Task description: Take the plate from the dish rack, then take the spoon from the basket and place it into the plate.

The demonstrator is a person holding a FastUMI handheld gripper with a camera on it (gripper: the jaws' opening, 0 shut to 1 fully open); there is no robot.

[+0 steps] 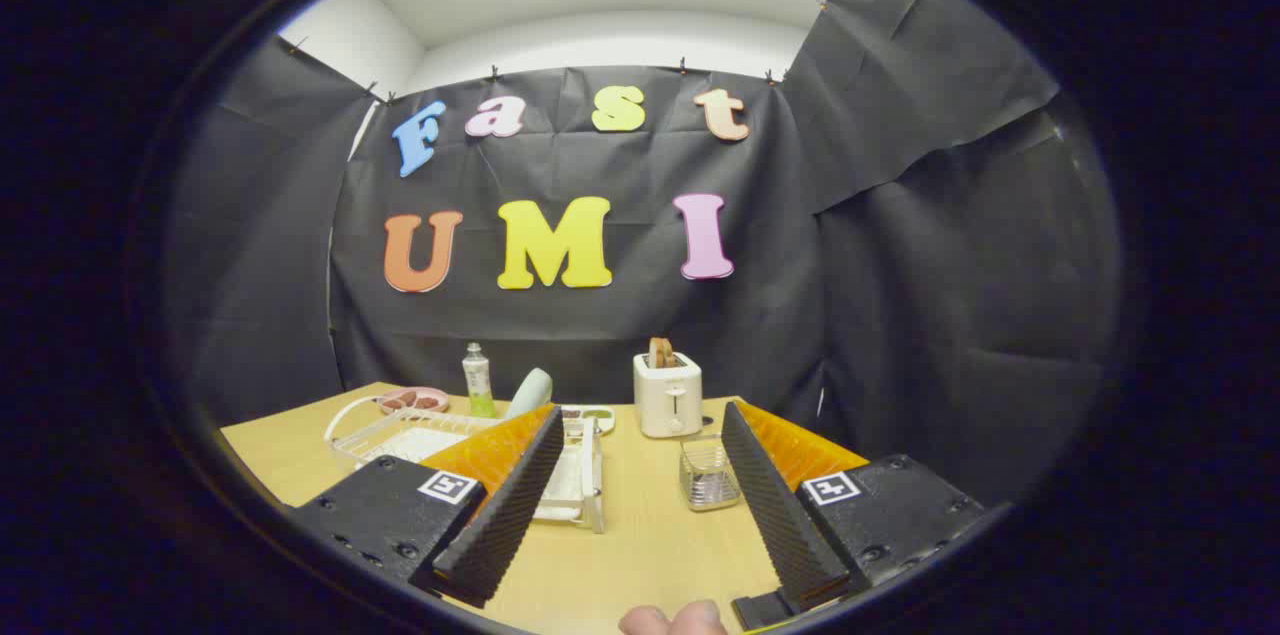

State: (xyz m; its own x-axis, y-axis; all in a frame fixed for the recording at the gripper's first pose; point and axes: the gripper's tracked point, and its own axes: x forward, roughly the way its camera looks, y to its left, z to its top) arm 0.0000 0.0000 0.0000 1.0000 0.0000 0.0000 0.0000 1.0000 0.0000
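Observation:
My gripper [641, 412] is open above the wooden table [650, 545], with nothing between its fingers. A white dish rack [400, 435] stands at the left, partly hidden behind the left finger. A pale green plate [530, 392] stands upright on its edge in the rack, just beyond the left fingertip. A small clear basket [708, 475] holding metal cutlery sits on the table just inside the right finger; I cannot pick out the spoon among it.
A white toaster [668, 397] with bread in it stands at the back, straight ahead between the fingertips. A green-capped bottle [478, 380], a pink dish of food [413, 401] and a small dish [592, 415] are behind the rack. A person's fingertips [672, 620] show nearest me.

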